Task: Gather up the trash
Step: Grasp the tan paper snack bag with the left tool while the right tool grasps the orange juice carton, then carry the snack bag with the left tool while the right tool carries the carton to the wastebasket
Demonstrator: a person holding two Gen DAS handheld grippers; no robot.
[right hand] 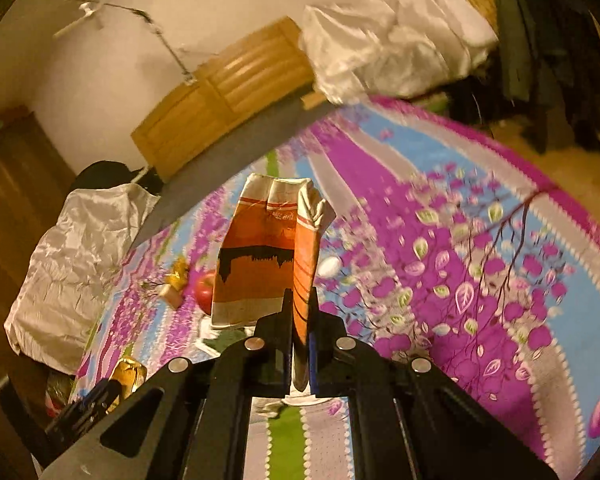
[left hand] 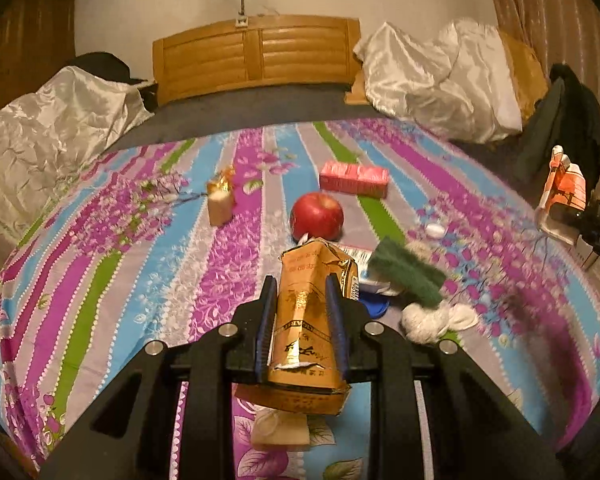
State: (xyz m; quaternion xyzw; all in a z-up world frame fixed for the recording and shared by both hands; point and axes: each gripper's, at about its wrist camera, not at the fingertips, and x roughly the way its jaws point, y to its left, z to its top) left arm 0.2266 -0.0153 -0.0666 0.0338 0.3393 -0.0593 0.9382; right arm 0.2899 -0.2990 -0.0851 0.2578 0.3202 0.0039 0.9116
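My left gripper is shut on a crumpled gold cigarette pack, lifted above the striped floral bedspread. My right gripper is shut on a flattened orange-and-white carton, also held up over the bed; the same carton shows at the right edge of the left wrist view. A pink box, a small gold wrapper, a green scouring pad, white wadded paper and a white cap lie on the bedspread. The left gripper with its gold pack appears low left in the right wrist view.
A red apple rests mid-bed behind the gold pack. A wooden headboard stands at the back, with white satin bedding piled at both sides. Dark clothing hangs at the right, and a wooden cabinet stands left.
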